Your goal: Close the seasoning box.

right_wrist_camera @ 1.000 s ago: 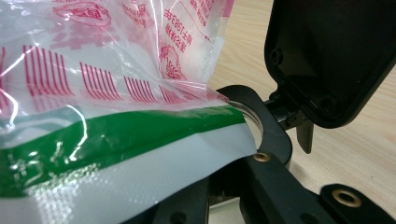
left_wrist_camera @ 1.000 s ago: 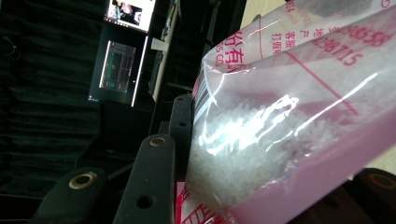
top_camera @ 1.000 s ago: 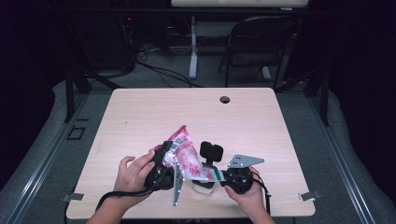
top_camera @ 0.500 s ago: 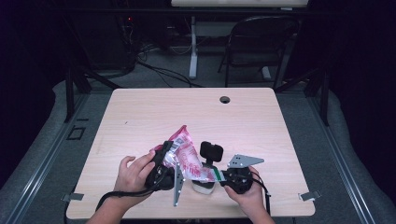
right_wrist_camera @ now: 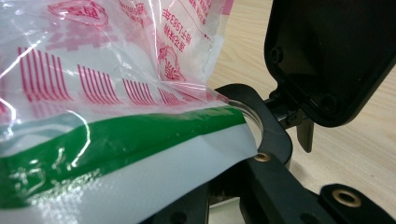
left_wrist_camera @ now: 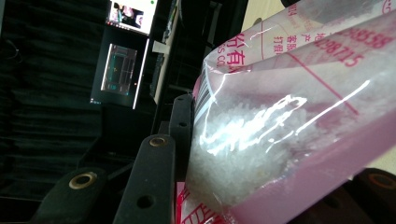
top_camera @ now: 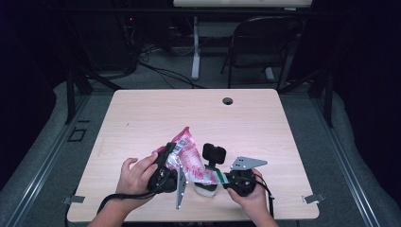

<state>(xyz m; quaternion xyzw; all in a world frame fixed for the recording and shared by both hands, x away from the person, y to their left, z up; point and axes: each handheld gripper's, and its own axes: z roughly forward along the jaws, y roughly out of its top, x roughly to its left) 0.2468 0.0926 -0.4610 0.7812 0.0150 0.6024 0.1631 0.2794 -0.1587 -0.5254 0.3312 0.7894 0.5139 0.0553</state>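
Jaws of the left gripper [top_camera: 166,163] clamp the grain-filled body of the pink plastic bag [top_camera: 189,158], holding it tilted; jaws of the right gripper [top_camera: 226,177] pinch its green-striped corner above a flip-lid container [top_camera: 208,188] on the table [top_camera: 265,127], likely steadying a pour.

A black chair [top_camera: 257,45] stands beyond the wooden table [top_camera: 265,123], with lit monitors [left_wrist_camera: 123,51] nearby

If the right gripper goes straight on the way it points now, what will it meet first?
Probably the left gripper: the right gripper points left across the table, already shut on the bag stretched between them.
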